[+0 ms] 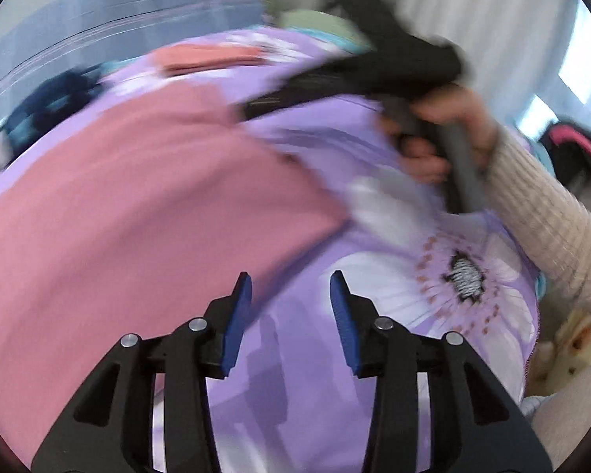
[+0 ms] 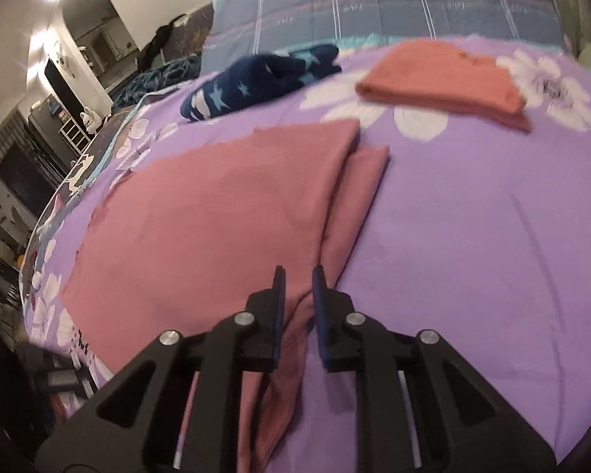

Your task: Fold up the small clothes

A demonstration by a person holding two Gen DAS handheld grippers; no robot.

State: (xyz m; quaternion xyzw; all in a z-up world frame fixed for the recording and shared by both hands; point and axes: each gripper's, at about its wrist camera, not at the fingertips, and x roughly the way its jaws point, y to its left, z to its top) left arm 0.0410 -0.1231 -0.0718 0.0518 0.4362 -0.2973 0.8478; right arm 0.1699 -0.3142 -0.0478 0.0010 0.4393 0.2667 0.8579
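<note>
A dusty pink garment [image 2: 216,213] lies flat on the purple flowered bedsheet [image 2: 472,216], with one side folded over along its right edge. It also shows in the left wrist view [image 1: 138,205]. My right gripper [image 2: 298,276] has its jaws a small gap apart, with a fold of the pink garment running between them; I cannot tell if it pinches. My left gripper [image 1: 291,280] is open and empty, just off the garment's right edge above the sheet [image 1: 303,374]. The other gripper with the hand holding it [image 1: 374,71] is blurred at the upper right of the left wrist view.
A folded orange garment [image 2: 445,79] and a crumpled navy garment with stars [image 2: 256,75] lie at the far side of the bed. A blue-grey striped quilt [image 2: 374,4] lies behind them. The bed's left edge drops to a dark room with furniture [image 2: 31,149].
</note>
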